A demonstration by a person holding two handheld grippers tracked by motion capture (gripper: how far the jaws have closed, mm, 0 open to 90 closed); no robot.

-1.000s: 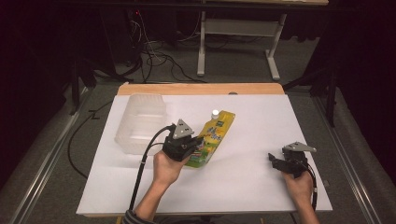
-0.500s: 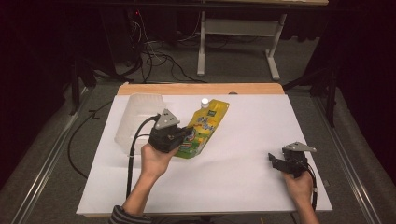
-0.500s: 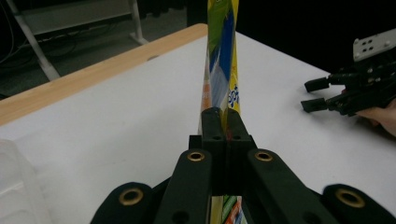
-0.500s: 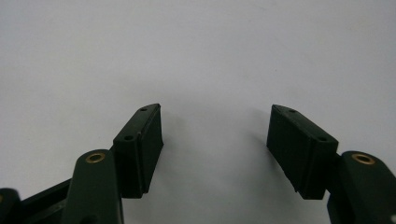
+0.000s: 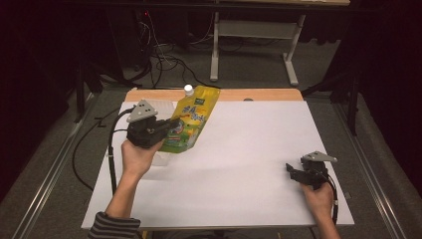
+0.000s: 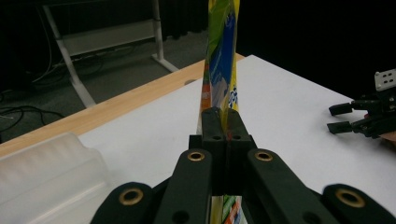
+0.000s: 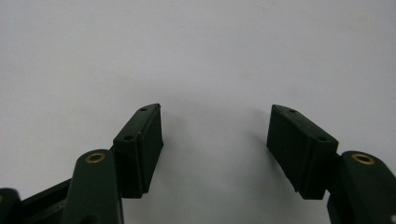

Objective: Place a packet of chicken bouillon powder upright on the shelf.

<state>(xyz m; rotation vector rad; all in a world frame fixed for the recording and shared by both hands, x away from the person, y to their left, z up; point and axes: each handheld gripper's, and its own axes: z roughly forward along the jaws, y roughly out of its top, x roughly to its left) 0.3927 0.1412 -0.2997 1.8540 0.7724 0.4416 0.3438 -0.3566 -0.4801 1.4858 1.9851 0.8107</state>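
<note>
High view: yellow drink pouch (image 5: pixel 190 119) lifted off white table (image 5: pixel 239 164), tilted, white cap (image 5: pixel 188 89) toward far edge, above clear plastic bin (image 5: pixel 158 107). Left gripper (image 5: pixel 166 130) jaws pressed together, pinching pouch's lower edge; left gripper view: pouch (image 6: pixel 220 60) edge-on between jaws. Right gripper (image 7: pixel 215 140) jaws spread wide, nothing between, low over bare table near right edge.

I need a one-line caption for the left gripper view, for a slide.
Left gripper shut on a yellow drink pouch, held edge-on above the white table.
</note>
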